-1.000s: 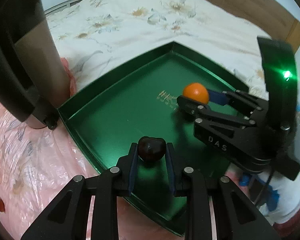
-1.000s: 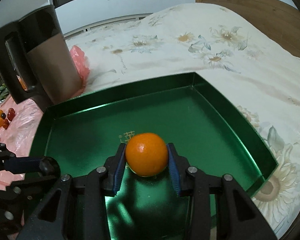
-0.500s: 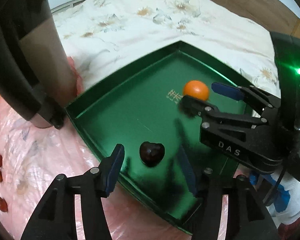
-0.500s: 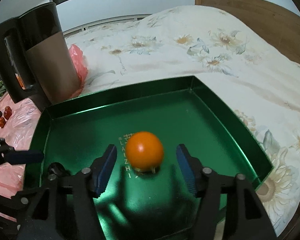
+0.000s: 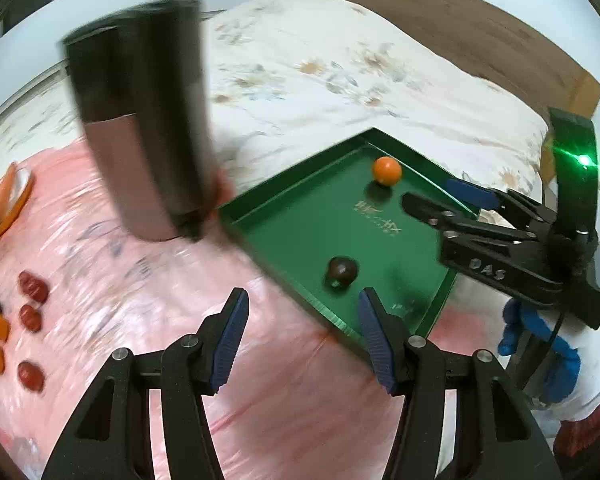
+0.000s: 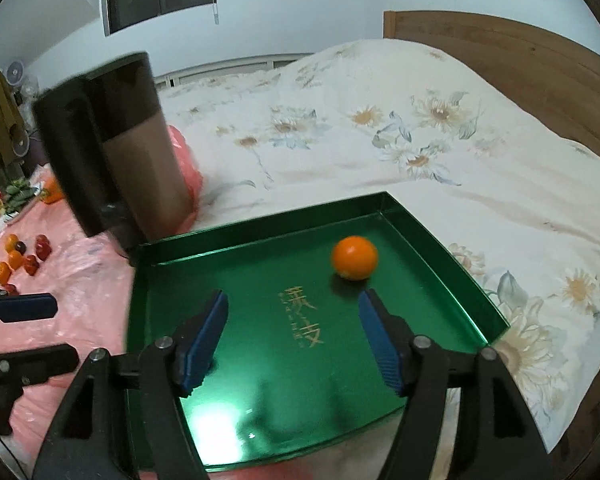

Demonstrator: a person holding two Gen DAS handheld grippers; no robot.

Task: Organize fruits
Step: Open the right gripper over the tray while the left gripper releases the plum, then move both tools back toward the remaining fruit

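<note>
Two fruits lie in the shallow green metal tray (image 6: 440,242): a round orange citrus fruit (image 6: 355,257) toward the upper right of the right wrist view, and a dark reddish-brown rounded fruit (image 5: 341,271) near the tray's lower edge in the left wrist view.

Outstanding: a cluster of small red and orange fruits (image 5: 30,316) on the pink plastic sheet (image 5: 112,280), lower left of the left wrist view, well apart from the tray. Judged early in the sorting, most pieces not yet moved.

Left gripper (image 5: 302,334): spread wide, holding nothing, lower centre of its frame; the dark fruit sits just above and between the pad tips, clear of both.

Right gripper (image 6: 294,334): spread wide, holding nothing, over the tray floor; the orange fruit rests beyond the right-hand blue pad (image 6: 380,340), not touching it.

Also present: tall dark cylindrical jug (image 6: 112,148) beside the tray's left corner, blurred; floral bedcover (image 6: 380,128) behind.
</note>
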